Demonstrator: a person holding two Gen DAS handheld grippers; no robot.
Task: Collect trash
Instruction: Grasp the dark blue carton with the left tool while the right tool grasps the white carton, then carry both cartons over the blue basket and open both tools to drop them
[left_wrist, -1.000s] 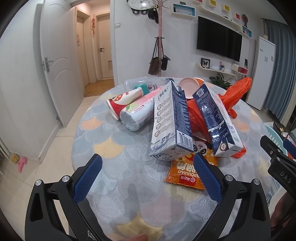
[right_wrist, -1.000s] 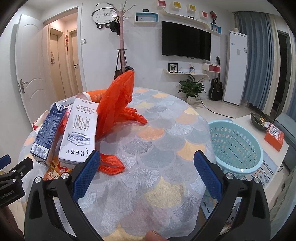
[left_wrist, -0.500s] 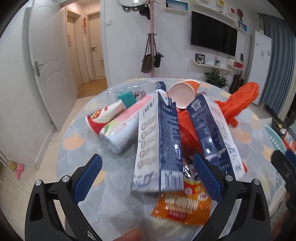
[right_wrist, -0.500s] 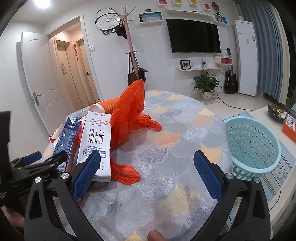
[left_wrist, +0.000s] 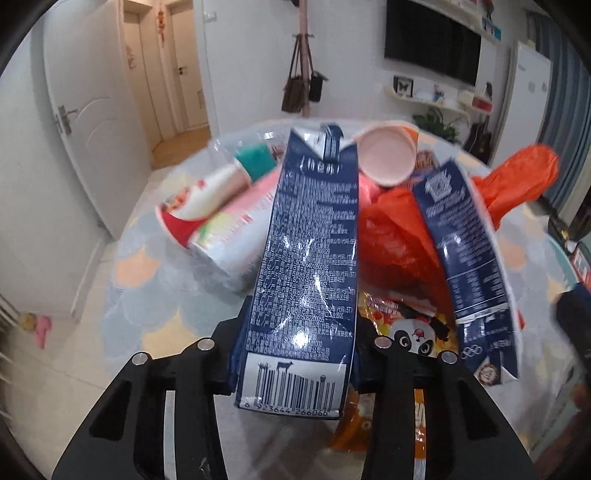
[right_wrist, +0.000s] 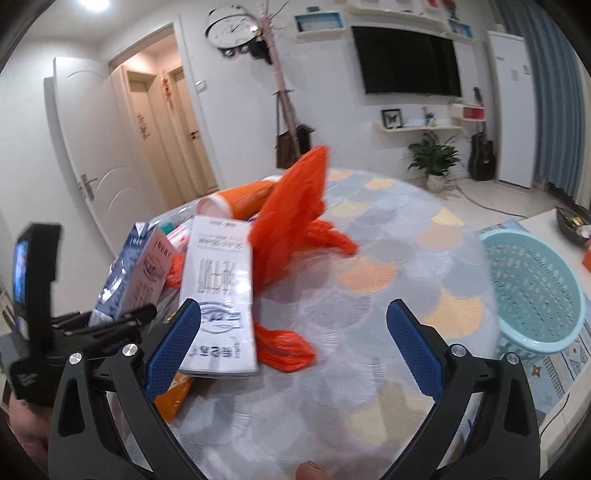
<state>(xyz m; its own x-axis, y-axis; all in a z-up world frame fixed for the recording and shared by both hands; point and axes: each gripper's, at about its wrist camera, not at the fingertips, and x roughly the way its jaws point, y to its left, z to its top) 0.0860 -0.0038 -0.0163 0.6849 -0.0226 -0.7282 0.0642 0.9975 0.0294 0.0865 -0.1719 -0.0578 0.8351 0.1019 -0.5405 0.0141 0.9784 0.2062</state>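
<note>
Left gripper (left_wrist: 295, 354) advanced since a second ago, jaws closing round nearest carton (left_wrist: 306, 258), low end, for lifting off table (left_wrist: 147, 295). Right gripper (right_wrist: 291, 354) released, empty, hovering; basket (right_wrist: 532, 291) beyond table edge.

Lower middle of the left view: the carton (left_wrist: 306, 266) barcode reads, perhaps, "6 923644 266066"; other print is blurred.

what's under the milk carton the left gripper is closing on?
Under the milk carton, an orange snack packet with a panda print pokes out on the tablecloth. Its far end is covered by the carton and the orange plastic bag.
</note>
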